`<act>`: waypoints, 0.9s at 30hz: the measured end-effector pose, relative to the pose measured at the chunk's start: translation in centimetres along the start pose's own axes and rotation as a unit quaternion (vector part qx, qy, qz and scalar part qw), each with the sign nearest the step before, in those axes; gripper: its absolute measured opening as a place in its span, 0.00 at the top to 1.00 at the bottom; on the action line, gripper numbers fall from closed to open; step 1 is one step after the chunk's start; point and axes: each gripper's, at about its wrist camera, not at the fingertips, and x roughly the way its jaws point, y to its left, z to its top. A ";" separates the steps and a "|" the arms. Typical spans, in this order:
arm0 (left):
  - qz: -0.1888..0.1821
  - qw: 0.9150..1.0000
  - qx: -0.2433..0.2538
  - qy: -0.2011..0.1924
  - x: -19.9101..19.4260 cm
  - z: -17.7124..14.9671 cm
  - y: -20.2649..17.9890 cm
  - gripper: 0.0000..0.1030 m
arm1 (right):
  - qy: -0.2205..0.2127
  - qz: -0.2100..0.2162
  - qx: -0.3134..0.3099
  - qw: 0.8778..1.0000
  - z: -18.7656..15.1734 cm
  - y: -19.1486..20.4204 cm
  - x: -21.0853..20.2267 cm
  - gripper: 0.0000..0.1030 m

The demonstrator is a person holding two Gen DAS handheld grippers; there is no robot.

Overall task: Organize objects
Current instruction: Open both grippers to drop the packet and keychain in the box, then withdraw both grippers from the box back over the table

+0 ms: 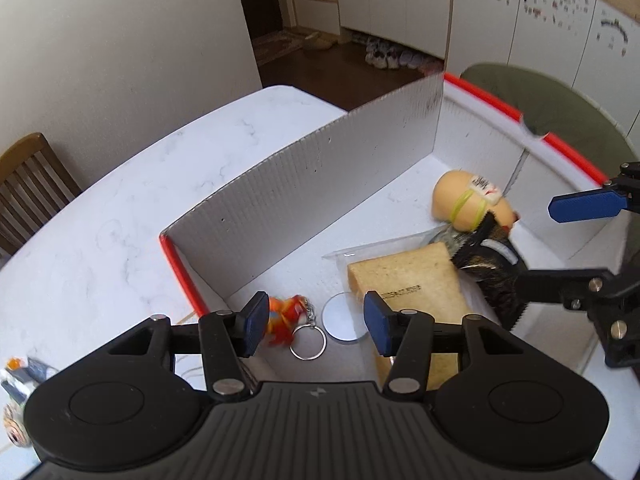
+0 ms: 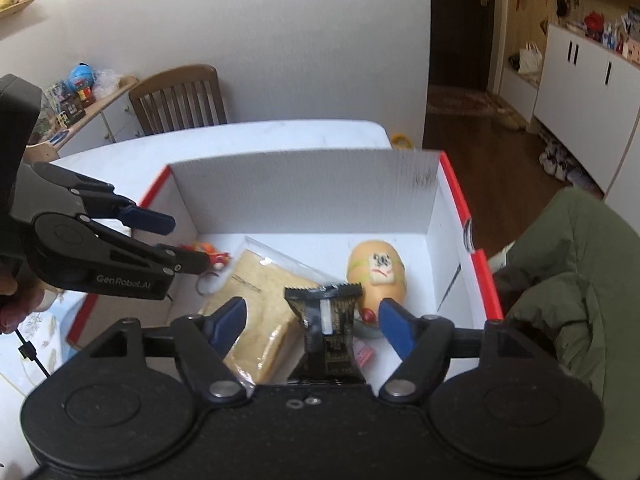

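A white box with a red rim stands on the table. Inside lie a bagged bread slice, a bun-shaped toy with a face, an orange keychain toy and a round white disc. My left gripper hangs open above the keychain with nothing between its pads. My right gripper is open over the box. A dark snack packet stands between its fingers, clear of both pads.
The box sits on a white marble table. A wooden chair stands at the far side, and a green jacket lies right of the box. Small toys lie on the table left of the box. A small pink item lies beside the packet.
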 end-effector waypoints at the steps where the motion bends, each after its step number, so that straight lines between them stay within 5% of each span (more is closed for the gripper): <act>1: -0.005 1.000 -0.004 -0.005 -0.4 -0.1 0.2 0.51 | -0.003 0.001 -0.005 1.000 0.1 0.3 -0.3 0.26; 5: -0.020 0.999 -0.017 -0.021 -2.0 -0.8 0.5 0.51 | -0.018 0.003 -0.020 1.000 0.1 1.7 -1.5 0.23; 8: -0.034 0.998 -0.025 -0.039 -3.6 -1.5 0.9 0.34 | -0.028 0.007 -0.019 0.999 0.2 2.6 -2.4 0.20; 27: -0.084 0.988 -0.062 -0.111 -12.3 -8.7 6.9 0.20 | -0.050 0.029 -0.011 0.998 0.6 11.8 -4.5 0.17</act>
